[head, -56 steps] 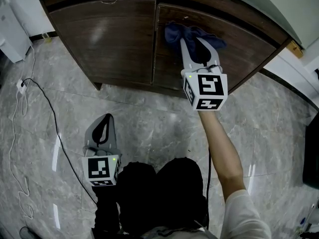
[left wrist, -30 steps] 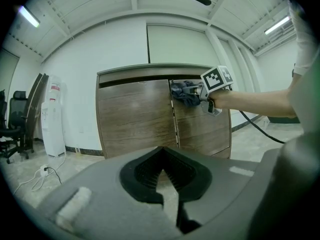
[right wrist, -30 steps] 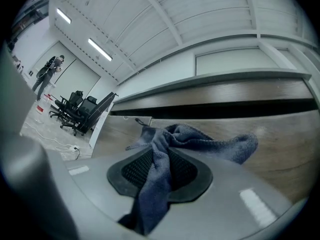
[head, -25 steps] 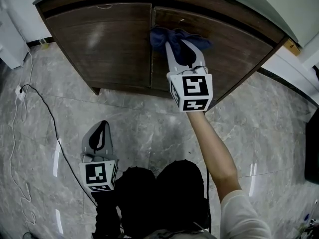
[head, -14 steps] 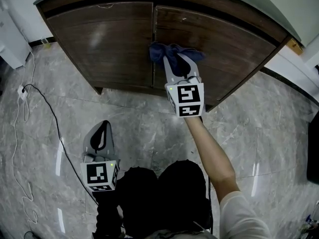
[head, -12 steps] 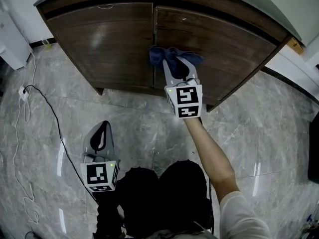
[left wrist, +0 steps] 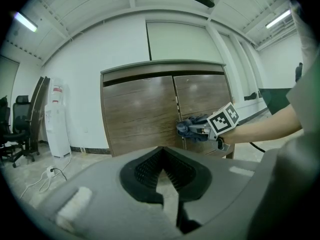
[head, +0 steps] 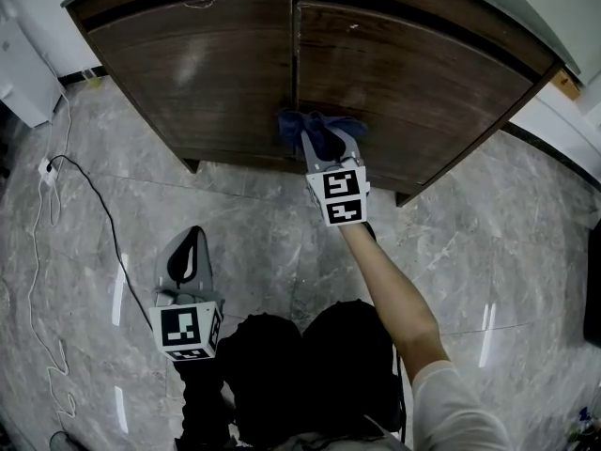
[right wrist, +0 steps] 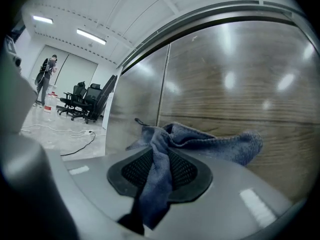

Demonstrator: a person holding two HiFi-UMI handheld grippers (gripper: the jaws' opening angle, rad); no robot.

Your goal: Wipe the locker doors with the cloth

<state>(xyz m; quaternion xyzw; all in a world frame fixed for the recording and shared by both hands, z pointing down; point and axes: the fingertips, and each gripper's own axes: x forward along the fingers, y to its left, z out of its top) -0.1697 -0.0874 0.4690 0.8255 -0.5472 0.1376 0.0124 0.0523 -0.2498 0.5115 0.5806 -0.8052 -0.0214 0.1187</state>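
Note:
The locker has two dark wood doors, a left door point(head: 207, 64) and a right door point(head: 423, 73). My right gripper point(head: 327, 137) is shut on a blue cloth point(head: 299, 120) and presses it against the lower part of the right door, just beside the centre seam. In the right gripper view the cloth point(right wrist: 200, 144) runs between the pads and spreads over the wood. The left gripper view shows the cloth point(left wrist: 192, 129) against the door from the side. My left gripper point(head: 192, 238) hangs low over the floor, well away from the locker, shut with nothing in it.
A white water dispenser point(left wrist: 57, 119) stands left of the locker. A black cable point(head: 94, 214) runs across the grey marble floor point(head: 244, 224) to a plug point(head: 44, 165). The person's dark-clad knees point(head: 310, 365) are at the bottom. Office chairs point(right wrist: 80, 101) stand far off.
My right gripper has slid down the right door with the cloth, from near the top to the lower part, drifting slightly left towards the seam. The left gripper has stayed put.

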